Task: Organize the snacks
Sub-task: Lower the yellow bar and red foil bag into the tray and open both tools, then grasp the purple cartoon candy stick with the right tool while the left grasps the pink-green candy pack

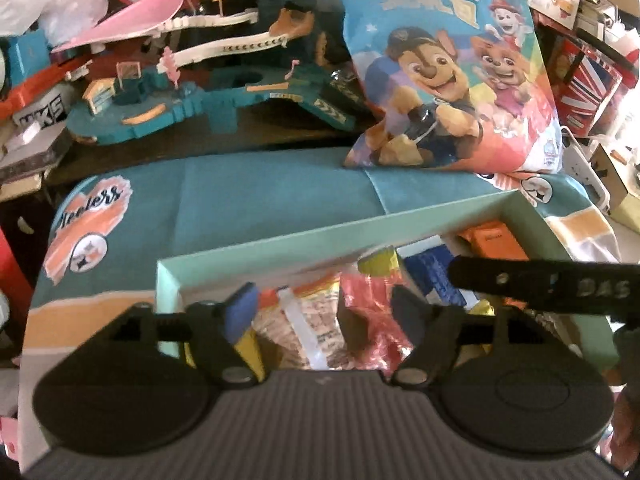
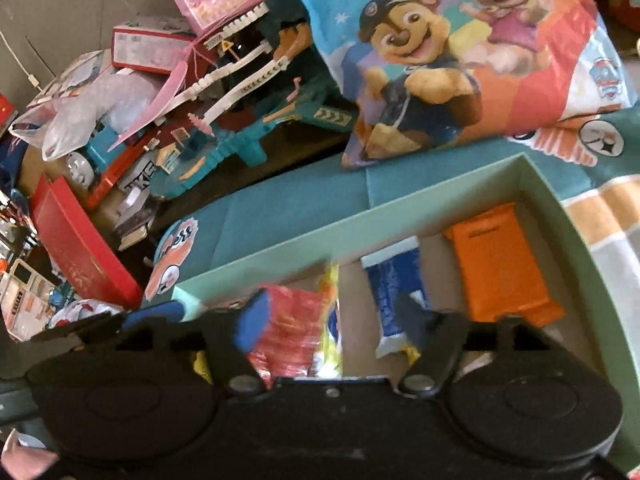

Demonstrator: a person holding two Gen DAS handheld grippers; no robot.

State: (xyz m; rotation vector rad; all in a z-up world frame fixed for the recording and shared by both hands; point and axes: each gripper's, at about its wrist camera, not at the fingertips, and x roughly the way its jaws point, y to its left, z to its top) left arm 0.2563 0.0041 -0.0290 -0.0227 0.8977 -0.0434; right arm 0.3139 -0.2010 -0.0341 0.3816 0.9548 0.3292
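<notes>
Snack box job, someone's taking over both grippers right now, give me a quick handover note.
Left gripper: open, empty, over the near-left of the mint box.
Right gripper: open, empty, over the same box.
In the box: orange packet at the far right corner, blue packet beside it, red packet, yellow packet and a clear biscuit pack crowded at the left.
The big cartoon-dog bag lies outside, behind the box.
Done: several snacks boxed. Left: tidy the left pile; possibly the big bag.
</notes>
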